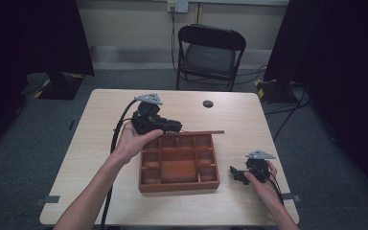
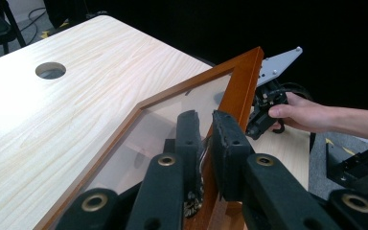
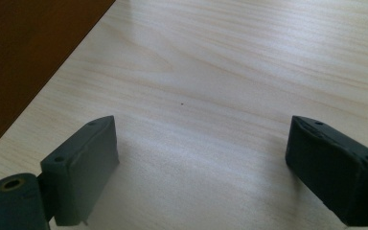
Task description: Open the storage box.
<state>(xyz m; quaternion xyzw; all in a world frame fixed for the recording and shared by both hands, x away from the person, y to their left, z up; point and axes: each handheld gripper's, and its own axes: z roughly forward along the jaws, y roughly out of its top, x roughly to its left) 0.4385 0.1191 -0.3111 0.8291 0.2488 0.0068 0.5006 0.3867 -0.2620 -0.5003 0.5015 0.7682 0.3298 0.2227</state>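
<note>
My left hand-held gripper [image 2: 202, 132] pinches the edge of the brown wooden lid with a see-through pane [image 2: 242, 81], lifting it off the brown wooden box with little compartments [image 1: 178, 163] below, while my right hand-held gripper [image 3: 199, 167] waits wide and empty on the pale wooden counter [image 1: 100, 143].

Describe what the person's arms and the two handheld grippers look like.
Both forearms are bare, with no sleeves in sight. The left gripper and right gripper are black, each topped by a grey three-cornered plate with small holes. A black cable trails from the left gripper along the forearm; thinner black cables run from the right one. The jaws are blocky dark pads on black links with brass-coloured rivets.
</note>
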